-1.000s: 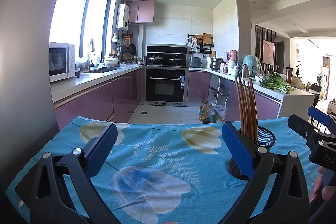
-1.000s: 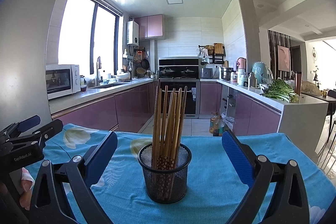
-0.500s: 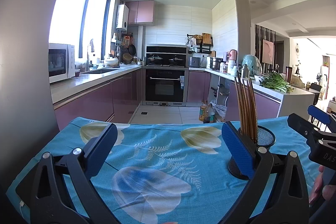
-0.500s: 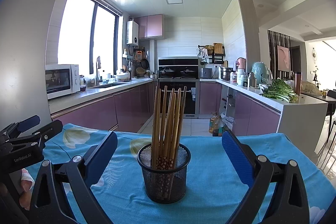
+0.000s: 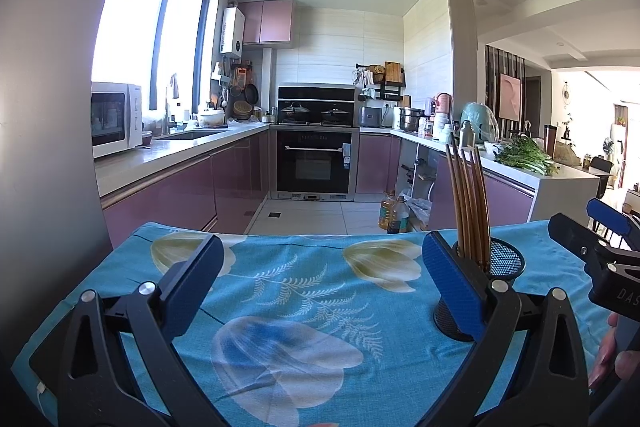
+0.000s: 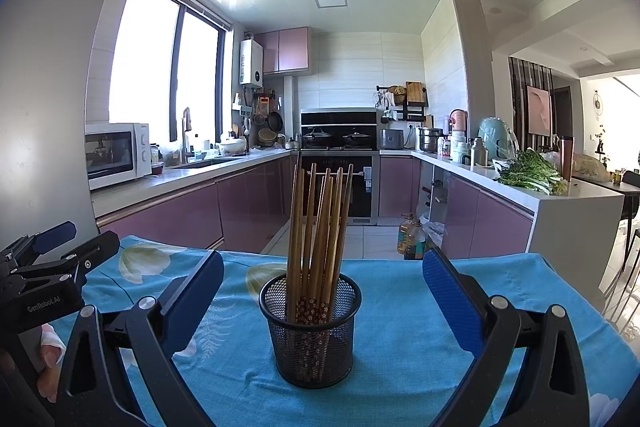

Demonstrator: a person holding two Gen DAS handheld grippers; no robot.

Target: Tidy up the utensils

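Almost nothing is changed from a second ago: the left gripper (image 5: 320,283) and right gripper (image 6: 322,295) are kept spread wide and empty. The black mesh holder (image 6: 310,331) with wooden chopsticks (image 6: 320,227) is seen upright between the right fingers, untouched, on the blue floral tablecloth (image 5: 304,307). A kitchen with purple cabinets (image 6: 180,215) and an oven (image 5: 314,163) is seen far behind.

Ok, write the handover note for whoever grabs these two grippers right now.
Left gripper: open, empty, over bare blue floral cloth.
Right gripper: open, empty, lined up on the black mesh holder, not touching it.
Chopsticks: all upright in the holder, which stands on the cloth.
Done: the visible chopsticks are already in the holder.
Left: no loose utensils in view; check the table outside the frames before stopping.
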